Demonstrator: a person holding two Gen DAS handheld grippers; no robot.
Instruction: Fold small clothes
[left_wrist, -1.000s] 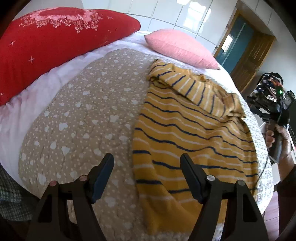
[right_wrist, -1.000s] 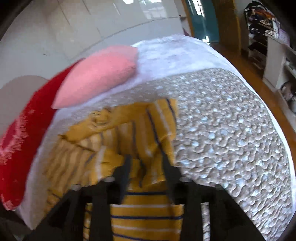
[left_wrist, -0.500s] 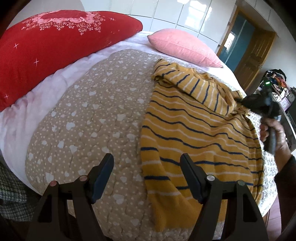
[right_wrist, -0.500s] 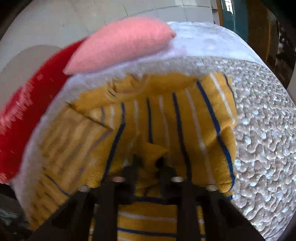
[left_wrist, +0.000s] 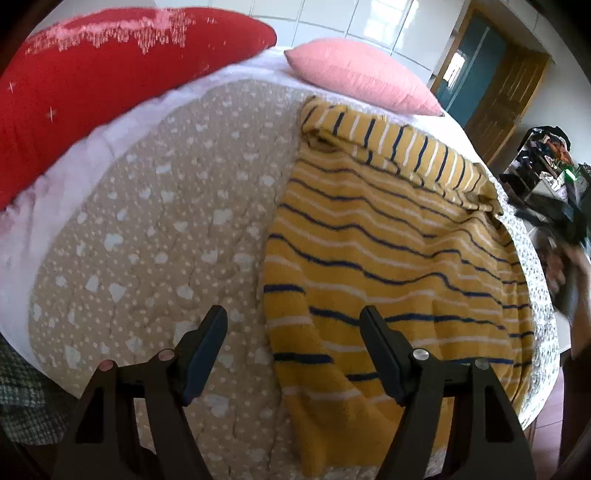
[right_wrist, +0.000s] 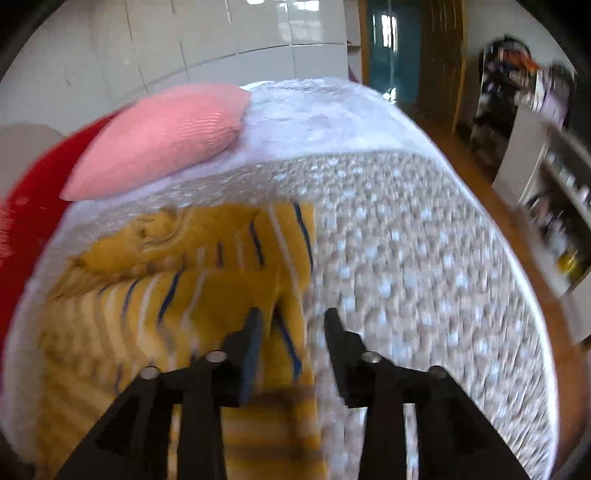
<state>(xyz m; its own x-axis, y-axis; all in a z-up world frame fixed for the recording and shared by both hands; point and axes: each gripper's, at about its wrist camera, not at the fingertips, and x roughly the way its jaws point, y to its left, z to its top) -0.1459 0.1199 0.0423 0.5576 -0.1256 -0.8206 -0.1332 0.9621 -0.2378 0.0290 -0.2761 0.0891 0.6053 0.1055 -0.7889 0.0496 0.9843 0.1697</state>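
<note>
Released from just-opened right gripper (right_wrist: 293, 317) fingers, striped shirt (left_wrist: 388, 251) lies beneath.

Both wrist views angle steeply down, close over bed (left_wrist: 155, 221); shared: striped garment (left_wrist: 388, 258), pink pillow (right_wrist: 159, 140).

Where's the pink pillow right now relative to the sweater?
In the left wrist view the pink pillow lies at the bed's far end, just beyond the striped yellow sweater, right of the red pillow.

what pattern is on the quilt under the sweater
Beige quilt with small white dots and white hearts, clearest in the left wrist view.
</note>
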